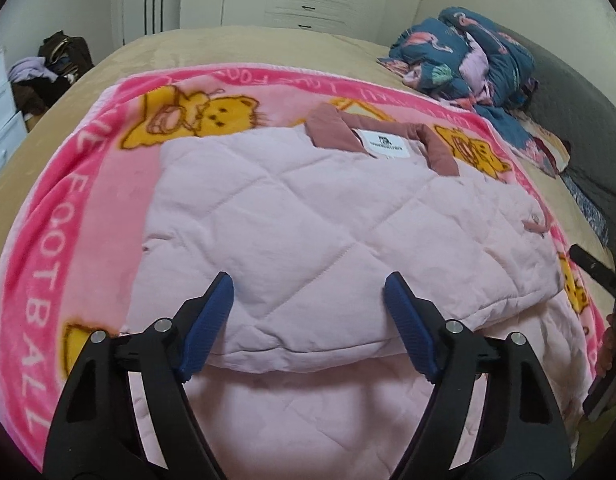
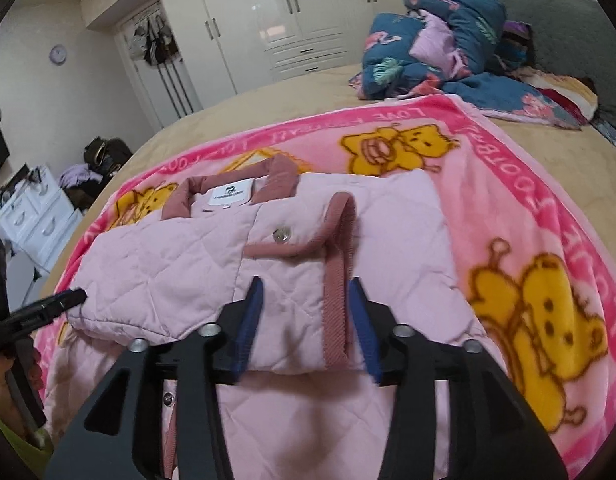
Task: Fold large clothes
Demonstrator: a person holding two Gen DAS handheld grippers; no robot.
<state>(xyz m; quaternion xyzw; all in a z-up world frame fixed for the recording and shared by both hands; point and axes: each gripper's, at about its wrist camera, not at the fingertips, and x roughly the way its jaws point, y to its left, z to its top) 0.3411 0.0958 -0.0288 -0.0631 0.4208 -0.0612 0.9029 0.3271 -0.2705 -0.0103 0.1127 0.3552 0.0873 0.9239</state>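
A bedroom: white wardrobes (image 2: pixel 268 20) behind a beige bed (image 1: pixel 228 46) spread with a pink bear blanket (image 1: pixel 48 248). One quilted pink jacket (image 1: pixel 308 208) lies on it, collar (image 2: pixel 228 188) at the far end, folded edge just ahead of both grippers, its long side running left to right between them. The left gripper (image 1: pixel 308 292) has jaws wide apart, empty. The right gripper (image 2: pixel 306 300) stands open astride a ribbed cuff (image 2: pixel 335 280), not clamped. One bundle of flamingo bedding (image 2: pixel 447 40) sits beyond.

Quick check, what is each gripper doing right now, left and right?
Left gripper: open, holding nothing, over the pink quilted jacket.
Right gripper: open, fingers either side of the jacket's folded edge, not clamped.
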